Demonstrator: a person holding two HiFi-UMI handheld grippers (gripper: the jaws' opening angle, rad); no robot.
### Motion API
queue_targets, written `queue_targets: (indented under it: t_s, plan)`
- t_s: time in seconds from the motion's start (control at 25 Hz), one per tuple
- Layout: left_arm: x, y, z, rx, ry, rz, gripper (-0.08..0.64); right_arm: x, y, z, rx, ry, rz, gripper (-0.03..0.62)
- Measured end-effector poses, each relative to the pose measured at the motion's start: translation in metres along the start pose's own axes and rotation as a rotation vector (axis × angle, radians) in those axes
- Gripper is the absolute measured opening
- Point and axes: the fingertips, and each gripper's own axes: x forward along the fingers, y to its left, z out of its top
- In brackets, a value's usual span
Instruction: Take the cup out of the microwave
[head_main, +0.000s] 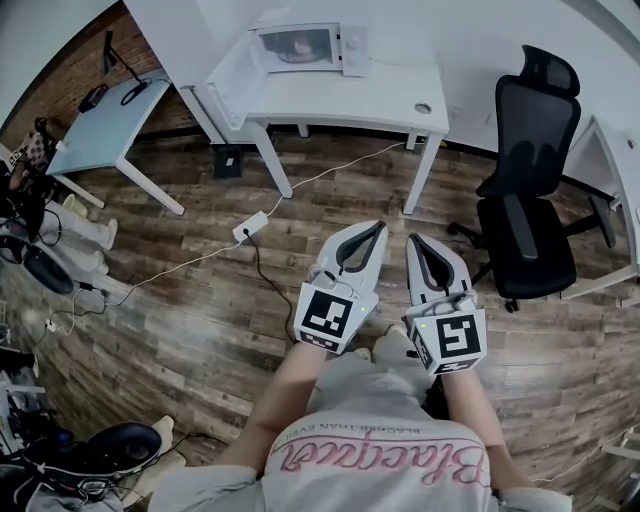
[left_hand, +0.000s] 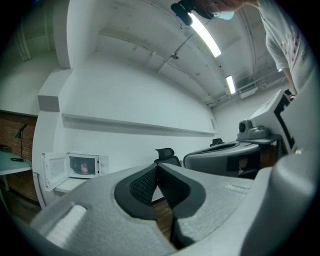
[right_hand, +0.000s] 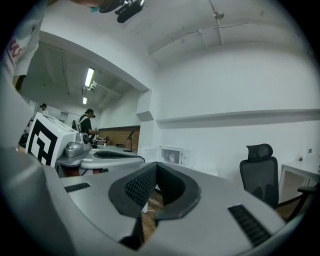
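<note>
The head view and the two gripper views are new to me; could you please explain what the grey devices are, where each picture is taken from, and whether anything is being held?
There is no robot here: a person holds a two-jaw gripper in each hand. The head view comes from a camera on the person's head, looking steeply down. In it the left gripper and the right gripper point over a wooden floor toward a white desk. On the desk stands a microwave with its door open, and a pinkish cup shows inside. A black office chair stands to the right. The other two pictures come from cameras that ride on each gripper and look along its jaws. Both grippers have their jaws together with nothing between them, so nothing is held, and both are well away from the microwave.
</note>
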Motion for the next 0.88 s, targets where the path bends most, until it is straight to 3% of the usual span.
queue_targets:
  t_s: [0.88]
  plan:
    - [0.087,0.047,-0.017,0.016,0.004,0.030,0.003,0.089,-0.057,-0.008,-0.001,-0.010,0.057,0.009]
